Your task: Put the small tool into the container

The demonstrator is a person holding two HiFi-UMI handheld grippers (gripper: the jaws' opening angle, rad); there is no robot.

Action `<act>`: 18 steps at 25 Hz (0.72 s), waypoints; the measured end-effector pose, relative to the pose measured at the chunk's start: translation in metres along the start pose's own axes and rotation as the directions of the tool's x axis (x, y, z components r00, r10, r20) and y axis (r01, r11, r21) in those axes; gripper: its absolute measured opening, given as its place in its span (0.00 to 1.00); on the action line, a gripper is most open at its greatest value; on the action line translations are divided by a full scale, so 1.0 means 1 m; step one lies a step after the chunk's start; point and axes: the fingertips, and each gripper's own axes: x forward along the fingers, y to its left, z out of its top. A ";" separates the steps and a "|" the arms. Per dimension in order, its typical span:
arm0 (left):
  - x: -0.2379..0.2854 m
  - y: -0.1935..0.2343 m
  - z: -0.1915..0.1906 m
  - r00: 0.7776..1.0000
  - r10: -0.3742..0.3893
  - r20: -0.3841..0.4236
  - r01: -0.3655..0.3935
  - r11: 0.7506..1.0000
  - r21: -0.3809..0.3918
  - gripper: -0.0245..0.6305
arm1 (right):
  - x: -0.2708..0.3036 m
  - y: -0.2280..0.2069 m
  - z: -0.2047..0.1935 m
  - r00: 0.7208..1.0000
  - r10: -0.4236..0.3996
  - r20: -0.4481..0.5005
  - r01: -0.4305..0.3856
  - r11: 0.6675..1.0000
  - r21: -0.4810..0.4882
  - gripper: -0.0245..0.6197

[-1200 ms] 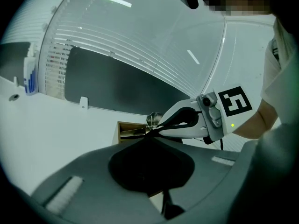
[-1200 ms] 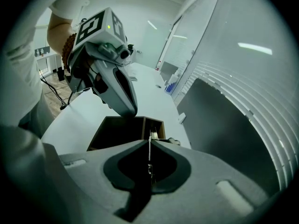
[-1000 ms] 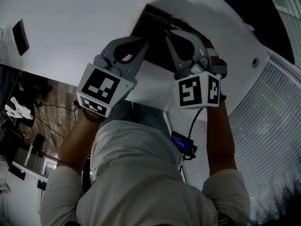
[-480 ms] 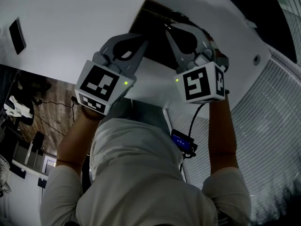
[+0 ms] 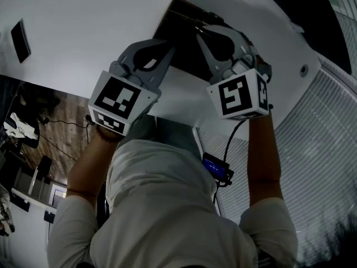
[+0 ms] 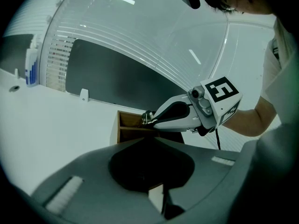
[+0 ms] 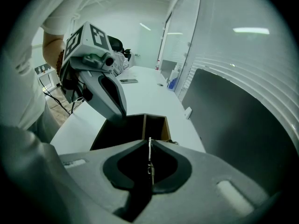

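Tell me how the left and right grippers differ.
The right gripper has the small tool between its opening jaws; the left gripper holds nothing, jaws together. The right gripper's tips hang over the wooden container; the left gripper's stand beside it. Both point toward the container.

A white tabletop [image 5: 83, 27] carries a flat dark rectangular slab [image 5: 20, 40] at its left and a small round grommet [image 5: 304, 70] at its right. A blue-and-white plastic bottle [image 6: 31, 65] stands beside white slatted blinds [image 6: 93, 36]. A black cable [image 5: 231, 138] runs to a small blue-lit box [image 5: 217, 169]. Brown wooden flooring [image 5: 64, 124] shows past the table's edge.
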 end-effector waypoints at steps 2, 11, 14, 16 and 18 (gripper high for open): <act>-0.001 0.001 -0.001 1.000 -0.002 0.002 0.002 1.000 -0.001 0.04 | 0.001 0.001 0.000 1.000 0.001 -0.008 -0.001 1.000 0.000 0.07; -0.004 -0.011 -0.006 1.000 -0.006 0.004 0.006 1.000 0.005 0.04 | -0.006 0.008 -0.006 1.000 -0.017 -0.013 0.017 1.000 0.008 0.08; -0.005 -0.007 -0.004 1.000 0.001 0.007 -0.001 1.000 0.007 0.04 | -0.004 0.006 -0.006 1.000 -0.017 -0.004 0.017 1.000 0.007 0.09; -0.006 -0.007 -0.001 1.000 0.002 0.008 -0.002 1.000 0.012 0.04 | -0.004 0.003 -0.006 1.000 -0.021 0.000 0.021 1.000 0.010 0.09; -0.004 -0.013 -0.002 1.000 -0.004 0.001 0.004 1.000 0.009 0.04 | -0.007 0.001 -0.009 1.000 -0.027 -0.001 0.027 1.000 0.014 0.10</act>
